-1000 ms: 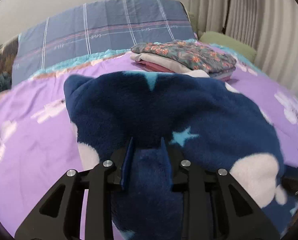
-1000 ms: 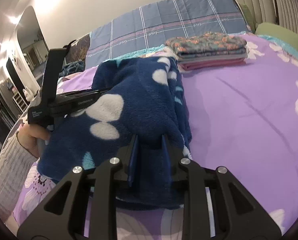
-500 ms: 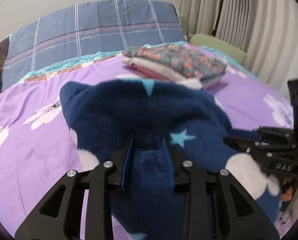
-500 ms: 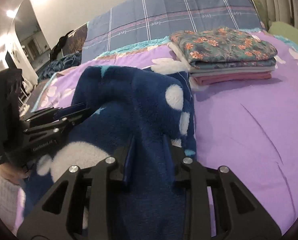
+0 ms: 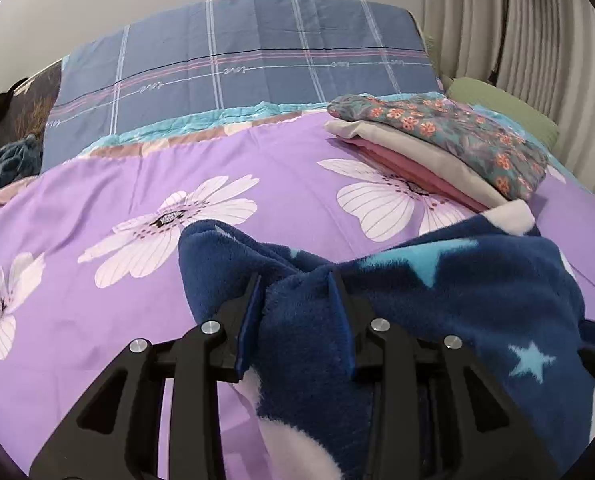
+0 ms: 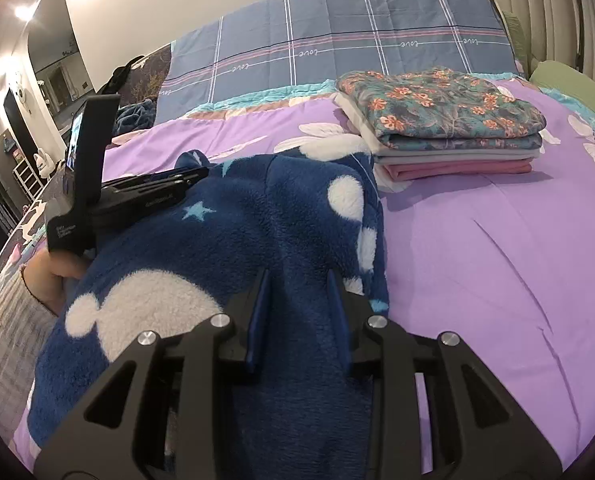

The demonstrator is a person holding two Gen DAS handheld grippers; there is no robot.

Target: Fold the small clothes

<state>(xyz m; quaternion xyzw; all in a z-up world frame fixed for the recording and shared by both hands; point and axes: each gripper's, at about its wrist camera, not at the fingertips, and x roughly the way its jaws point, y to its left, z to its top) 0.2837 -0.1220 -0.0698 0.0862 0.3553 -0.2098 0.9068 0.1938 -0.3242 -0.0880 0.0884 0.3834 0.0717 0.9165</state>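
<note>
On purple floral bedspread [image 5: 97, 184]: left jaws opening around fleece garment [image 5: 437, 300], right jaws clamp it.

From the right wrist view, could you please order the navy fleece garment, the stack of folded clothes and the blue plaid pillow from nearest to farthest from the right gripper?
1. Navy fleece garment: between the fingers of the right gripper, spreading left.
2. Stack of folded clothes: farther up the bed, to the right.
3. Blue plaid pillow: at the head of the bed, behind the stack.

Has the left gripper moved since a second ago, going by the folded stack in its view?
Yes. The left gripper, jaws opening on the blue fleece garment, swung left: the folded stack slid right in its view.
</note>
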